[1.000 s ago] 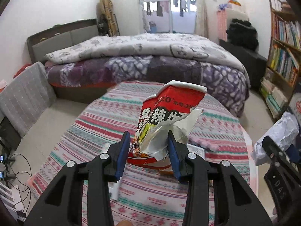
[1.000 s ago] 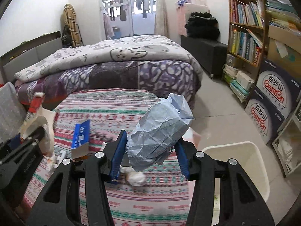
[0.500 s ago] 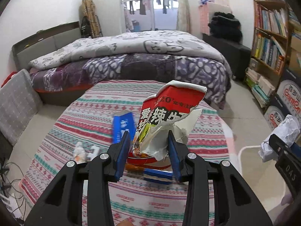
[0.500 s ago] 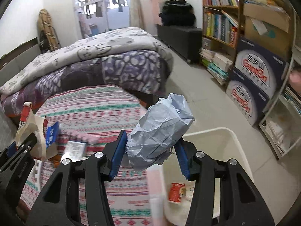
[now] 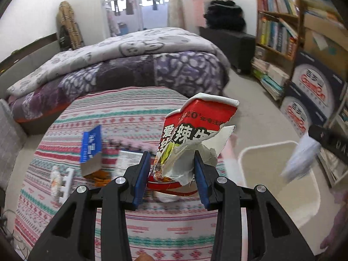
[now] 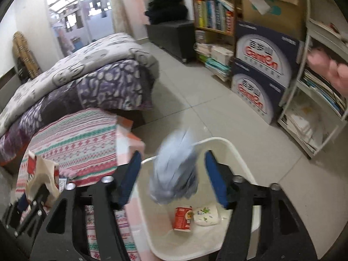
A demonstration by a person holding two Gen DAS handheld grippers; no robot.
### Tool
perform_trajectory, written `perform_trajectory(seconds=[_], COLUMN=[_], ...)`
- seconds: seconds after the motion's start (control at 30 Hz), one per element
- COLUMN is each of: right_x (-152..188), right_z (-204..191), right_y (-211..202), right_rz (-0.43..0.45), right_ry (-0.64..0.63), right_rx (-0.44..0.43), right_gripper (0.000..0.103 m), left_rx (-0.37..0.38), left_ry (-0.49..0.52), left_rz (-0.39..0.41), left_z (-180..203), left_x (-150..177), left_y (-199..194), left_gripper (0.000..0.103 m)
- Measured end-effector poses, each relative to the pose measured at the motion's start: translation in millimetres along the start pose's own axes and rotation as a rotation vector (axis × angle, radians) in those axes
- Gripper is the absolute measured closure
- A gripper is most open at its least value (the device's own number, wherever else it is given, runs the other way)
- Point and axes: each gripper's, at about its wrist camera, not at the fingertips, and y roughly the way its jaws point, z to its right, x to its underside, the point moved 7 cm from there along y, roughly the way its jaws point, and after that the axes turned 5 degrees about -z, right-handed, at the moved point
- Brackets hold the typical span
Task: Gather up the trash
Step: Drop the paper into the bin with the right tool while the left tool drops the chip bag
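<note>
1. Right gripper [image 6: 173, 175] jaws opening, pads clear of the crumpled paper wad [image 6: 175, 171], blurred, apparently dropping over the white bin [image 6: 237, 152].
2. Left gripper [image 5: 171, 174] clamps the torn red snack bag [image 5: 191, 137] near its base, above the striped table.
3. Bag looks light, crinkly and floppy; a low pinch suits it.
</note>
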Motion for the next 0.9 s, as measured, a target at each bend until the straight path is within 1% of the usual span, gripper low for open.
perform_trajectory(seconds=[0.03, 0.07, 0.13, 0.33, 0.53, 0.63, 0.7, 0.73, 0.83, 0.9], right_x=[-1.5, -3.2, -5.8, -11.5, -11.2, -11.6, -12.7, -13.0, -13.8, -12.9], right_z=[6.4, 13.7, 26.1, 55.5, 72.5, 78.3, 82.6, 84.7, 87.6, 86.7], right_y=[-0.4, -0.6, -0.6, 0.7, 0.6, -0.2, -0.2, -0.3, 0.9, 2.2], right_rz=[0.003, 0.006, 0.010, 0.006, -0.006, -0.010, -0.011, -0.011, -0.022, -0.035], right_ry=[0.017, 0.036, 0.069, 0.156, 0.221, 0.242, 0.257, 0.268, 0.291, 0.300], right_rx=[0.009, 0.019, 0.030, 0.045, 0.038, 0.035, 0.031, 0.026, 0.010, -0.005], right_gripper=[0.029, 0.028, 0.020, 0.016, 0.013, 0.013, 0.013, 0.013, 0.012, 0.012], left_rx=[0.009, 0.022, 0.048, 0.134, 0.228, 0.277, 0.325, 0.343, 0.376, 0.390], left_ry=[0.007, 0.015, 0.034, 0.079, 0.129, 0.126, 0.118, 0.118, 0.120, 0.122], left_rz=[-0.004, -0.009, -0.022, -0.067, -0.114, -0.145, -0.175, -0.182, -0.185, -0.188], left_z=[4.5, 10.7, 24.1, 62.1, 96.3, 107.8, 114.8, 117.6, 121.6, 122.6], left_x=[0.9, 2.1, 5.2, 16.1, 27.3, 31.5, 34.2, 35.0, 38.8, 41.5], left_y=[1.3, 2.9, 5.6, 14.1, 19.2, 22.4, 25.9, 26.5, 26.1, 24.8], left_gripper=[0.063, 0.063, 0.063, 0.063, 0.063, 0.061, 0.059, 0.056, 0.027, 0.027])
